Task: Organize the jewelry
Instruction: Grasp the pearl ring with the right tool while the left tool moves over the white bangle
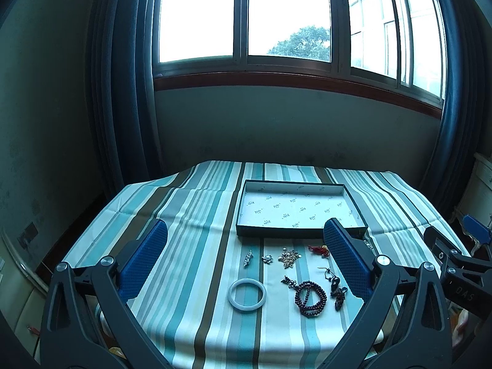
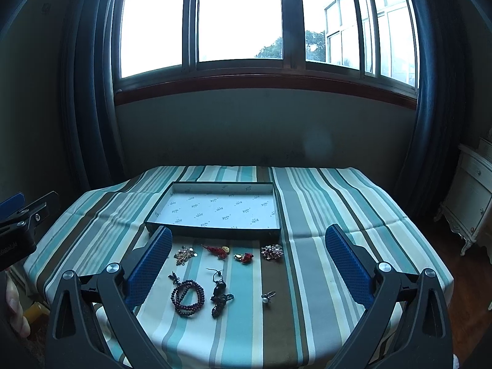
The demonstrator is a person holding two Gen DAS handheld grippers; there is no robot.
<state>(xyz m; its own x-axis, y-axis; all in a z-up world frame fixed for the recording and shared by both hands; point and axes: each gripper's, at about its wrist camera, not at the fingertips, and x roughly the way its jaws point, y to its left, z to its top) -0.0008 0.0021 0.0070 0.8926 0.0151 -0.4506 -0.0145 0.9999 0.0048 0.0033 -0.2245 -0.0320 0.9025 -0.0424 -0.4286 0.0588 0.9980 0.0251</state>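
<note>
Hidden: the left gripper's (image 1: 246,230) right finger covers part of the red charm (image 1: 319,250) and the tray's (image 1: 246,198) near corner; small pieces are too fine to identify.
Worktop: a striped cloth (image 1: 196,215) in teal, brown and cream covers it, creased across the middle.
Room: a wide window (image 1: 243,15) behind, dark curtains at both sides, a white cabinet (image 2: 470,196) to the right.
Tray: shallow, dark-rimmed, white printed lining, nothing in it, at the far middle.
Jewelry: all on the cloth just before the tray; white bangle (image 1: 247,294), dark bead bracelet (image 1: 310,298), gold chain (image 1: 289,257), brooch (image 2: 272,251), pearl ring (image 2: 267,297).
Left gripper: spread wide, holding nothing.
Right gripper (image 2: 246,230): spread wide, holding nothing.
</note>
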